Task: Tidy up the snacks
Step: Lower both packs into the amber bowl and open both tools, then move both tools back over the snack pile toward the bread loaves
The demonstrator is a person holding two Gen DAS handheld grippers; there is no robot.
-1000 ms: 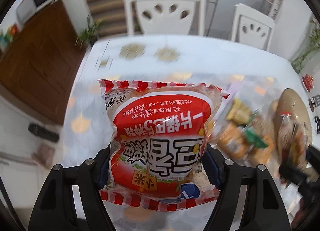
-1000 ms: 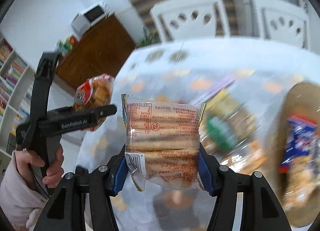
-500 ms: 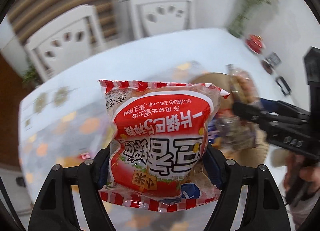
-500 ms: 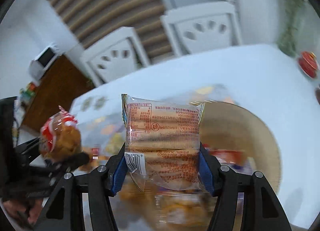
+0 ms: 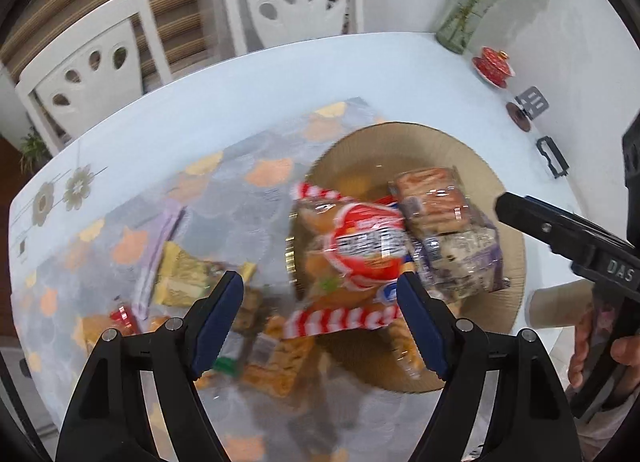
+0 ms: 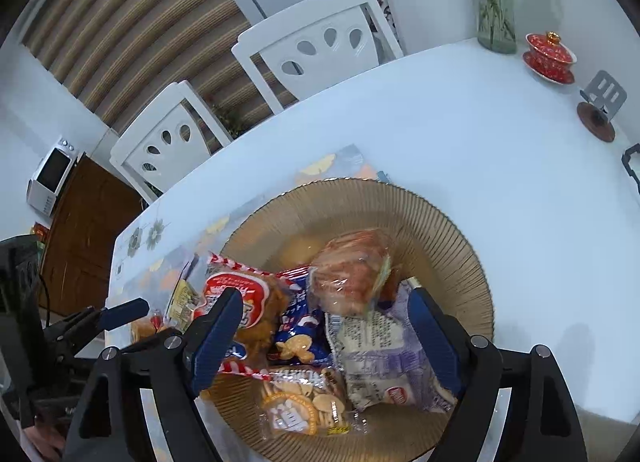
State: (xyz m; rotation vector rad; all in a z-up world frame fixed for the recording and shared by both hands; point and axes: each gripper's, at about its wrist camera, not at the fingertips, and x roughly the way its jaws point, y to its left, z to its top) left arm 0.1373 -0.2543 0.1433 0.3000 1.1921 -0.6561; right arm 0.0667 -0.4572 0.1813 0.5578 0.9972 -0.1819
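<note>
1. My left tongs (image 5: 320, 302) stand released above the near rim of the plate (image 5: 492, 165), and nothing sits between the 2 blue pads (image 5: 218, 314).
2. Just past them, the red bag (image 5: 360, 246) lies blurred over the plate's left side, clear of both pads.
3. My right tongs (image 6: 326, 336) are opening over the plate (image 6: 452, 234), jaws wide and pressing on nothing.
4. The clear biscuit pack (image 6: 352, 274) shows blurred between and beyond their pads, free of them, over the plate's middle.
5. In the plate, seen from the right tongs: the red bag (image 6: 248, 310) on the left, a blue pack (image 6: 298, 330) in the middle, a purple pack (image 6: 384, 362) on the right, a pack of round crackers (image 6: 300, 402) nearest me.
6. Left of the plate, more snacks (image 5: 188, 278) lie loose on the patterned mat (image 5: 224, 213); they are too blurred to name.
7. The plate rests partly on that mat, on a white table (image 6: 480, 133).
8. Beyond the plate, at the table's far right corner, stand a red lidded cup (image 6: 550, 55) and a vase (image 6: 496, 17).
9. 2 white chairs (image 6: 316, 45) stand behind the table on the plate's far side.
10. From the left tongs' view, my right hand (image 5: 600, 346) grips its handle to the right of the plate.
</note>
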